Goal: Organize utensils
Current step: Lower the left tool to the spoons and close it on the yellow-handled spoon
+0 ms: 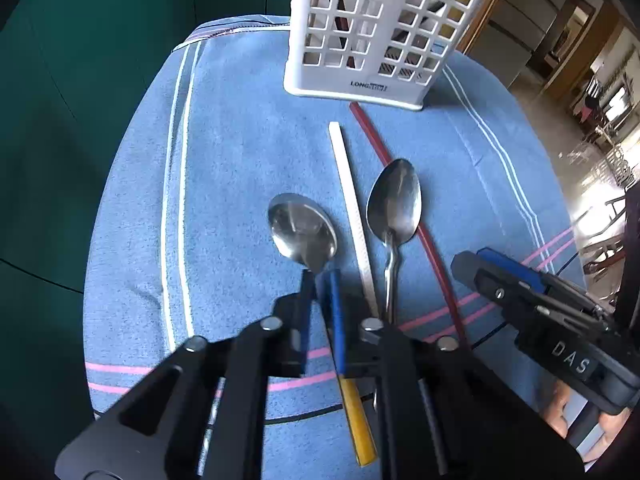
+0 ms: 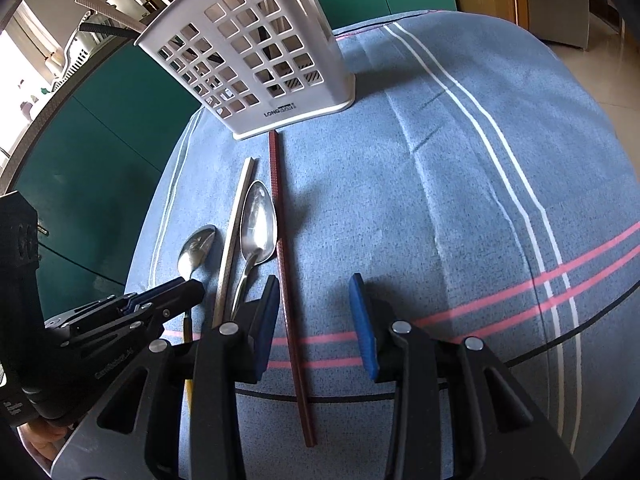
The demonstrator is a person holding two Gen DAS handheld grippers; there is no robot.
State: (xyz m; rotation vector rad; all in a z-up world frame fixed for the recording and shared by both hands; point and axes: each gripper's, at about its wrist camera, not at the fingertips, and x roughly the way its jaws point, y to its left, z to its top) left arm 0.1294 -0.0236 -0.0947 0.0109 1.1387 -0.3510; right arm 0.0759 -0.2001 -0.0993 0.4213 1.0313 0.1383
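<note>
**Left gripper clamped on the yellow-handled spoon**

In the left wrist view, the left gripper sits at lower centre with its blue pads pressed together on the neck of the yellow-handled spoon. The spoon's bowl lies just above the fingertips; its yellow handle runs down between the gripper's arms toward the bottom of the frame. Just right of it lie a white chopstick, a second steel spoon and a red chopstick, all roughly parallel on the blue striped cloth. The white utensil holder stands at top centre, with the red chopstick's far tip near its base.

In the right wrist view, the right gripper is at lower centre, its jaws apart and gripping nothing. The red chopstick lies on the cloth between them, close to the pad on the left of the frame.
</note>
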